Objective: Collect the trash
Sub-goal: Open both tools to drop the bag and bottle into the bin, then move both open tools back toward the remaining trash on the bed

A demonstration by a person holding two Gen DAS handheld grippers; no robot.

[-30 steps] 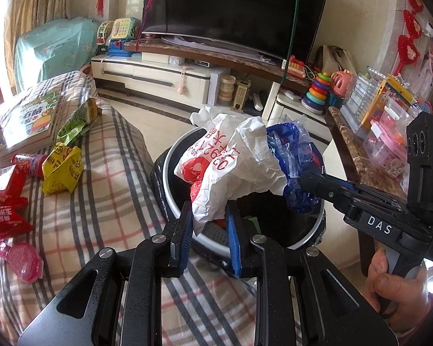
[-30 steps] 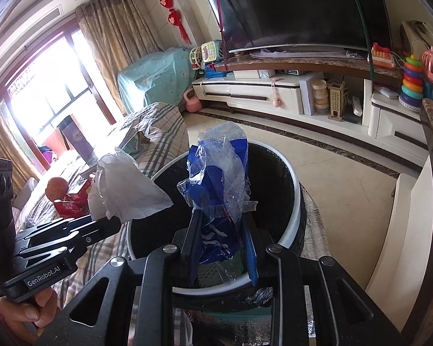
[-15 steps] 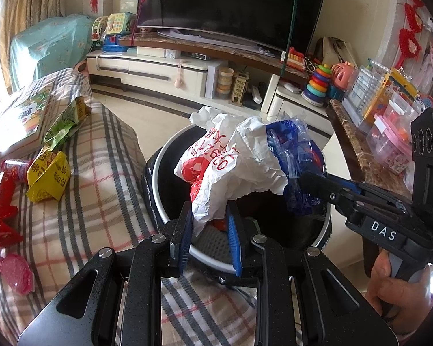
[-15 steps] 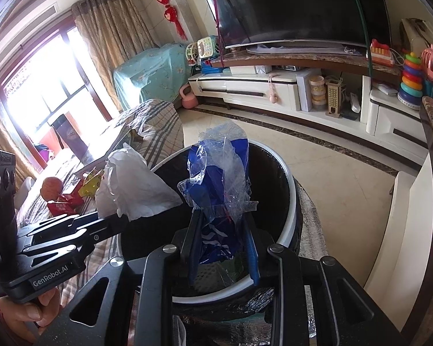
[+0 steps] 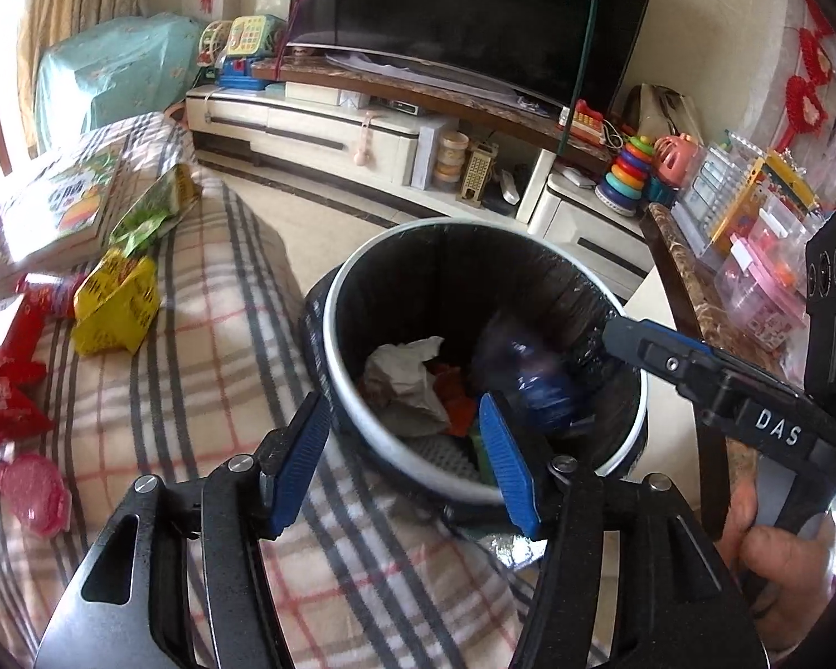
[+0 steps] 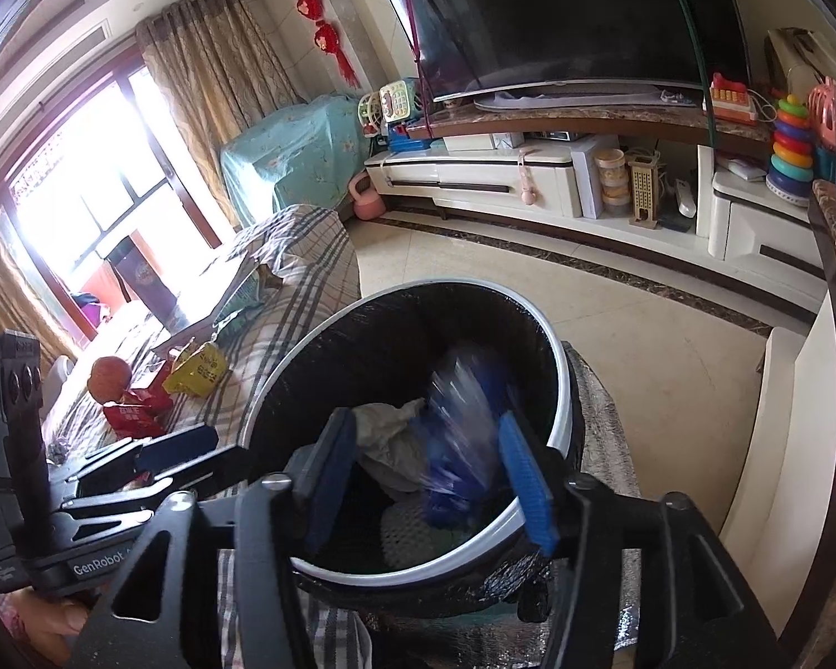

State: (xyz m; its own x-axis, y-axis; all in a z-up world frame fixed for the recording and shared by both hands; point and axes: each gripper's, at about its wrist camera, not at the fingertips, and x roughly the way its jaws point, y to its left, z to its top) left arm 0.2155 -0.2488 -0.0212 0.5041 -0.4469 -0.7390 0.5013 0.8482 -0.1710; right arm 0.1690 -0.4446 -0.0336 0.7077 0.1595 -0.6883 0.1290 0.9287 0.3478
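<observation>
Both grippers, left (image 5: 404,460) and right (image 6: 426,479), are spread empty above one bin (image 5: 334,334); two bags, white (image 5: 404,382) and blue (image 5: 535,384), are seen inside.

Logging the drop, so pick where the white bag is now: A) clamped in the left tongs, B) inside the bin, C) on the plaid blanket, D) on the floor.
B: the white bag lies crumpled in the bin, and the left tongs stand open and empty above it.

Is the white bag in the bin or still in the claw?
In the bin. The white bag lies crumpled inside; the left gripper is open.
</observation>
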